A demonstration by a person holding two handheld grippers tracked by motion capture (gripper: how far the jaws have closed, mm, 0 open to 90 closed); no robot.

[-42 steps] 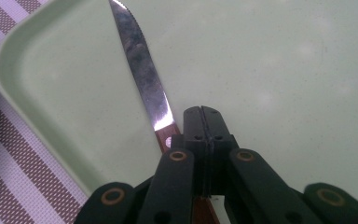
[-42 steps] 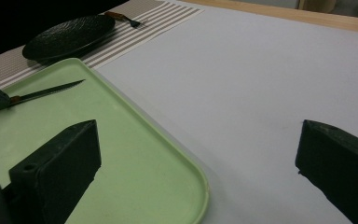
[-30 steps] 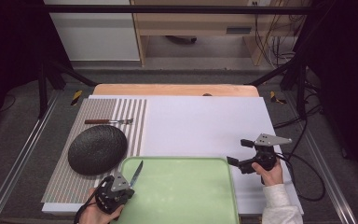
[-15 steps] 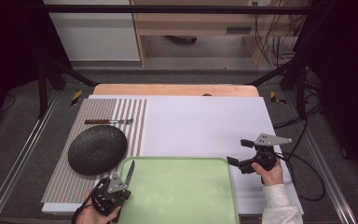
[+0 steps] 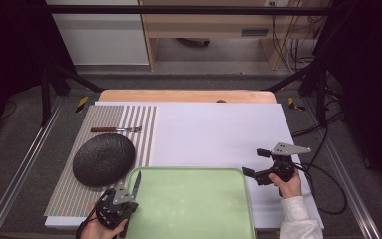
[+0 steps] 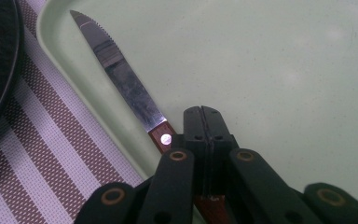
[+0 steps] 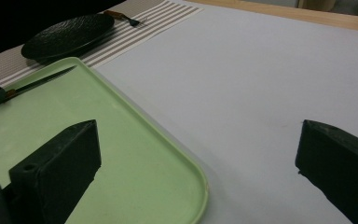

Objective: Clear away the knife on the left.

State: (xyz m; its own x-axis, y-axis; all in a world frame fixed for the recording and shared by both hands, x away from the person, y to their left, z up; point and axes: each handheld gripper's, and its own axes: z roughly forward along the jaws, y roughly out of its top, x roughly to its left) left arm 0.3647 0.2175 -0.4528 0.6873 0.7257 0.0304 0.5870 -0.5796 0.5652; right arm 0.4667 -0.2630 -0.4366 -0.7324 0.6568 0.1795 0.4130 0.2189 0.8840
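My left gripper (image 5: 125, 198) (image 6: 202, 117) sits at the near left corner of the green tray (image 5: 194, 209) (image 6: 270, 65), shut on the red-brown handle of a serrated knife (image 5: 136, 182) (image 6: 121, 84). The blade points away from me, just inside the tray's left rim. Whether it touches the tray I cannot tell. My right gripper (image 5: 253, 163) (image 7: 199, 158) is held open at the tray's far right corner (image 7: 200, 186), above the white sheet (image 5: 219, 132), with nothing between its jaws. In the right gripper view the knife (image 7: 46, 77) lies far off at the left.
A dark round plate (image 5: 104, 159) (image 7: 67, 36) rests on the striped placemat (image 5: 142, 124) left of the tray. A fork (image 5: 116, 129) (image 7: 123, 17) lies beyond the plate. A wooden table edge (image 5: 186, 95) runs along the back, and cables trail at the right.
The knife in my left gripper has swung a little to the left, so its blade now points more straight away from me. The right gripper has stayed put.
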